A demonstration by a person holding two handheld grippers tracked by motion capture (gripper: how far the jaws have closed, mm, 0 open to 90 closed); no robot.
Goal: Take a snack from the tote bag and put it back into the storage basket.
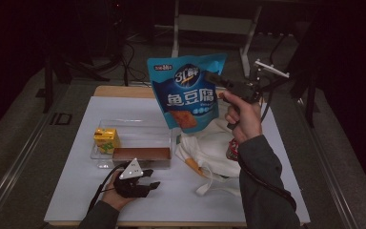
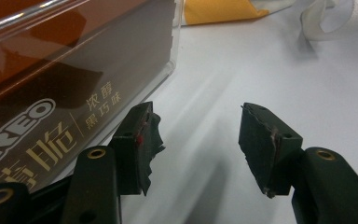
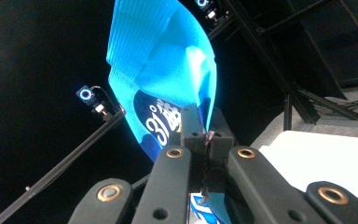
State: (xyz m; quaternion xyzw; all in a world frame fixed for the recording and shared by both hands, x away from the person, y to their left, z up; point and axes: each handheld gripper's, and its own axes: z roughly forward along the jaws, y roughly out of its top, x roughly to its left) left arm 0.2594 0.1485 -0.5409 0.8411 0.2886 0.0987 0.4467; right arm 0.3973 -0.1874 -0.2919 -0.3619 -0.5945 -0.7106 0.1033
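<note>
Blue snack pouch (image 1: 187, 90) is pinched by the right gripper (image 3: 207, 140) and should be lowered slowly into the clear bin (image 1: 133, 138); left gripper (image 2: 193, 140) rests open-jawed.

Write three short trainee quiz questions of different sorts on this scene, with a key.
1. True or false: the right gripper is shut on the blue snack bag.
2. What stands in the clear plastic box with the brown Oreo box? A) a yellow carton B) a red mug
3. Is anything between the left gripper's jaws?

Key: 1 true; 2 A, the yellow carton; 3 no, they stand open above the white tabletop.
</note>
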